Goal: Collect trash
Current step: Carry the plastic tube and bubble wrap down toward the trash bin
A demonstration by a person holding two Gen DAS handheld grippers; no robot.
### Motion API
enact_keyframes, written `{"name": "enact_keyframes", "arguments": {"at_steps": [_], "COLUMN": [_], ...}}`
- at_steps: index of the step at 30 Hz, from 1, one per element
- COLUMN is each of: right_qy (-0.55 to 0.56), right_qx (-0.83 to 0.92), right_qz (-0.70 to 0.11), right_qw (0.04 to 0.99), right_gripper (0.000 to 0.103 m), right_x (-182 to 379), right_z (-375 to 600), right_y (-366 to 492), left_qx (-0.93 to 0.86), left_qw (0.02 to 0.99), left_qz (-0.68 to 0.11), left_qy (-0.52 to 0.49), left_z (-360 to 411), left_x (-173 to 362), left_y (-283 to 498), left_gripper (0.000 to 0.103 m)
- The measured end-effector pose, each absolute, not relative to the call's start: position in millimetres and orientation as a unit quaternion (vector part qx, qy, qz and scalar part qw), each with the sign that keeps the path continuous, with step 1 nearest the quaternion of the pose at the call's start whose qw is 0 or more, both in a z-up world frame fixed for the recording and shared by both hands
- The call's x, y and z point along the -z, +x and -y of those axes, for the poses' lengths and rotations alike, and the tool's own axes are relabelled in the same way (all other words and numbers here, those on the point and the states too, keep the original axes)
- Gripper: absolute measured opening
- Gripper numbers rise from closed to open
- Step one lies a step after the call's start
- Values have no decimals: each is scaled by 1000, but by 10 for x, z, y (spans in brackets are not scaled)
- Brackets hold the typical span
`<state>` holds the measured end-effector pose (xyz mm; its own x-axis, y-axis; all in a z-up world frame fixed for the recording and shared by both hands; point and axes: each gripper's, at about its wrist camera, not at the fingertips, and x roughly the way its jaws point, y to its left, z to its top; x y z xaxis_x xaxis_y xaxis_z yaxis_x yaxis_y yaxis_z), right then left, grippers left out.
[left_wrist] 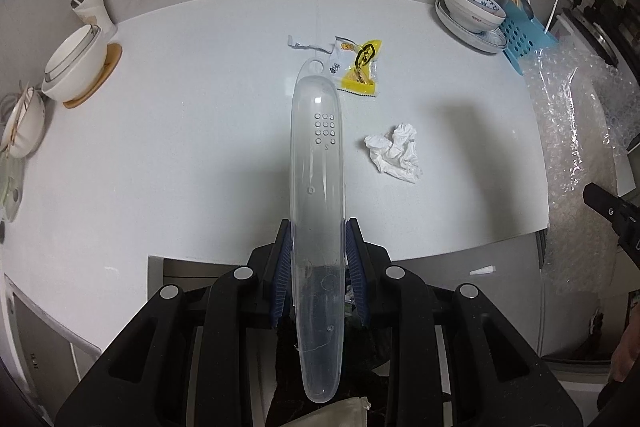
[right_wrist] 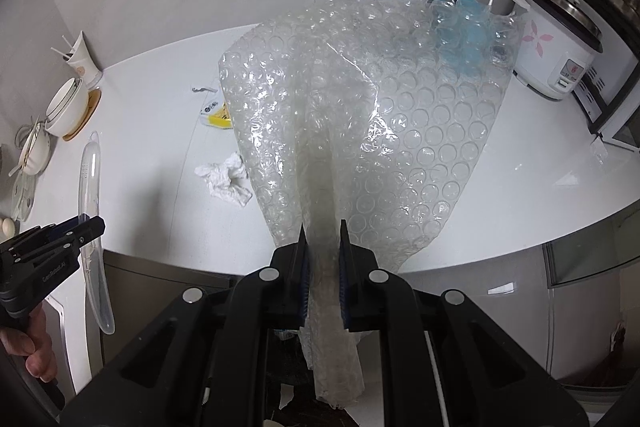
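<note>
The left gripper [left_wrist: 318,227] had its jaws pinching a long clear plastic case [left_wrist: 318,163], which pointed toward 12 o'clock over the white table [left_wrist: 180,155]. The right gripper [right_wrist: 323,227] had its jaws pressed together on a sheet of bubble wrap [right_wrist: 400,115] that spread out above the table. Farther on, a crumpled white tissue [left_wrist: 396,153] lay at 1 o'clock from the case. Behind it, near the case tip, lay a yellow snack wrapper [left_wrist: 360,69] and a torn white scrap [left_wrist: 306,43].
</note>
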<state>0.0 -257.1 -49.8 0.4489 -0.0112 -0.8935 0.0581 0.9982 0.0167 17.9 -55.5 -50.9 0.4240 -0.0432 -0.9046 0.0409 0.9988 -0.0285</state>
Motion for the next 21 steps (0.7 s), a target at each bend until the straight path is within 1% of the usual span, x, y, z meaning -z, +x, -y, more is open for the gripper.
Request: {"name": "enact_keyframes", "arguments": {"at_steps": [21], "right_qy": [8], "right_qx": [-33], "right_qz": [-548], "right_qw": [836], "right_gripper": [10], "right_x": [911], "right_z": [2539], "right_y": [-661], "left_qx": [35], "left_qw": [837], "left_qz": [-546], "left_qy": [-14], "left_z": [687], "left_x": [899], "left_y": [-512], "left_gripper": [26]}}
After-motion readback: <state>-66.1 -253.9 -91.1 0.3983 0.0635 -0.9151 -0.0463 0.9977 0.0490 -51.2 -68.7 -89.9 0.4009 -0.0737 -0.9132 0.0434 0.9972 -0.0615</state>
